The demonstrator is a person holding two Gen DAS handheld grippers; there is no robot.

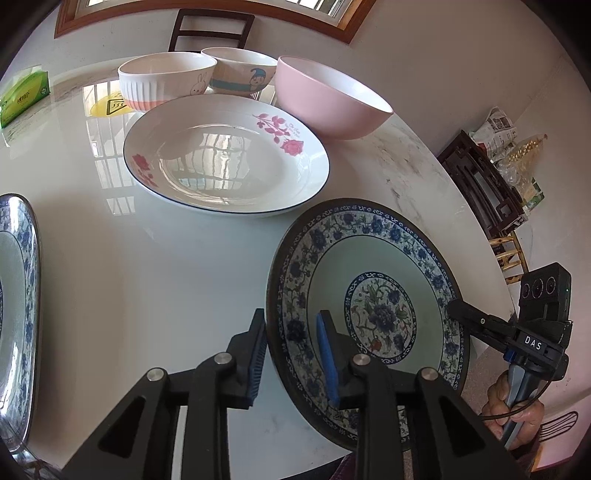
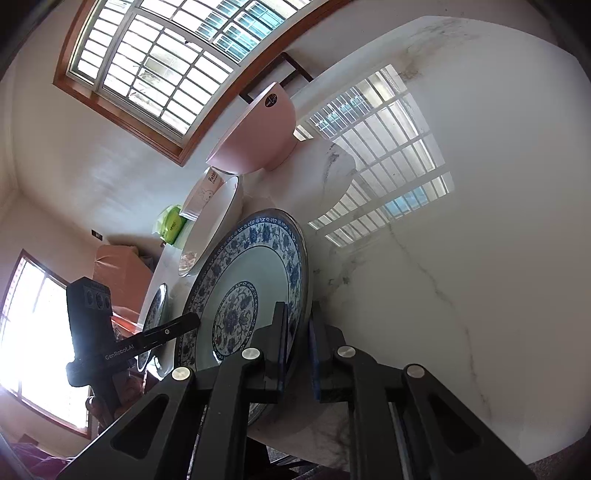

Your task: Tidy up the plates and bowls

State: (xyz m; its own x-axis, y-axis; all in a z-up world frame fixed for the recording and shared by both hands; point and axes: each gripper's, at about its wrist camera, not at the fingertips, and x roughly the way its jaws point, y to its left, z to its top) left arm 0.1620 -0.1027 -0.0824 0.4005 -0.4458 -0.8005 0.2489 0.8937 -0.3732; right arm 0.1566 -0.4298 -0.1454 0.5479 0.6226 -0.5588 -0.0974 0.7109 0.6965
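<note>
A round blue-and-white floral plate [image 1: 373, 295] is tilted up near the table's front right edge. My left gripper [image 1: 291, 347] straddles its left rim, jaws still apart with a gap on each side. My right gripper [image 2: 297, 343] is shut on the same plate [image 2: 255, 280] at its opposite rim; it shows in the left wrist view [image 1: 458, 308]. A white plate with pink roses [image 1: 225, 155] lies flat behind. Three bowls stand at the back: a white rabbit bowl [image 1: 166, 79], a cartoon bowl [image 1: 240, 70] and a plain pink bowl [image 1: 328, 96]. Another blue-and-white dish [image 1: 18, 295] lies at the left edge.
A green tissue pack [image 1: 24, 96] lies at the far left of the white marble table [image 1: 166, 266]. A yellow sticker [image 1: 109, 107] is beside the rabbit bowl. A dark wooden chair [image 1: 210, 31] stands behind the table. A dark stand with bags [image 1: 491, 181] is at the right.
</note>
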